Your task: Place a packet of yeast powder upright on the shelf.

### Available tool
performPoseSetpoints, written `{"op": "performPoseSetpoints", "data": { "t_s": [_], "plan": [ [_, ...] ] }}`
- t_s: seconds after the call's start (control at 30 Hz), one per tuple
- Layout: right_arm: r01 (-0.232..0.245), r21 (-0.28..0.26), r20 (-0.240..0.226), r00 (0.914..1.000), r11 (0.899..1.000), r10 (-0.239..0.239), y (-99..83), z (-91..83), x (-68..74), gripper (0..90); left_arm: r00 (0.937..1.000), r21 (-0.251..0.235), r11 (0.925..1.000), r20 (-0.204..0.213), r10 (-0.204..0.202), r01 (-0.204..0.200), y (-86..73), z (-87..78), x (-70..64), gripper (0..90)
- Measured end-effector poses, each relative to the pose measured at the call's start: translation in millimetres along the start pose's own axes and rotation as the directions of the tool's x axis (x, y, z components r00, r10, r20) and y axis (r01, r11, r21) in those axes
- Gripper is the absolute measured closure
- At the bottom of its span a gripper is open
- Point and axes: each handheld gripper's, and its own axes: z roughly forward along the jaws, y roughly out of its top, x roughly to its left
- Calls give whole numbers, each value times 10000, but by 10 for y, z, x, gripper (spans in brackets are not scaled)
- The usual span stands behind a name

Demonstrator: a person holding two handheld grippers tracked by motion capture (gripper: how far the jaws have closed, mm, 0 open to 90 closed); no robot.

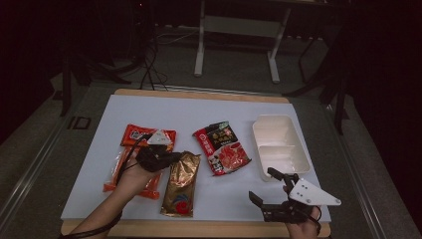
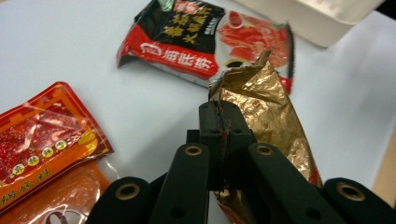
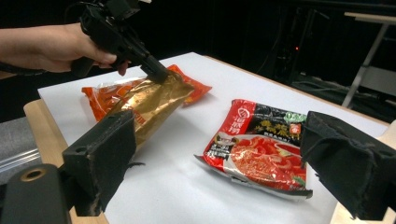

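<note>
On your white table (image 1: 199,107) the red-and-black noodle packet (image 1: 222,147) lies flat near the middle, printed face up, its near corner lifted a little in the right gripper view. Just to its right sits the white tray (image 1: 298,158), two compartments, long side running away from you, both bare. At the left edge lies the orange-and-red packet (image 1: 130,136), clear window showing red contents. Beyond the table, a pale metal stand (image 1: 238,26) on grey floor; dark cables (image 1: 149,69) trail near the far-left corner.
</note>
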Motion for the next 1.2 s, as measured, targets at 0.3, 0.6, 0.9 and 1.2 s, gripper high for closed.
{"op": "performPoseSetpoints", "data": {
  "t_s": [0.3, 0.6, 0.9, 1.2],
  "plan": [
    [399, 123, 53, 9992, 9991, -400, -2, 20, -40, 137, 9994, -315, 9989, -74, 332, -334, 17, -182, -160, 900],
    [184, 407, 94, 9998, 9990, -188, 4, 31, -31, 145, 9984, -555, 9975, 330, 451, -432, 32, -275, -264, 900],
    [675, 548, 123, 9976, 9962, -683, 89, 25, 0, 133, 9961, -897, 9941, 571, 668, -615, 57, -412, -386, 900],
    [631, 525, -258, 9978, 9966, -618, 224, 11, 24, 121, 9941, -1396, 9869, 609, 901, -809, 113, -584, -482, 900]
  ]
}}
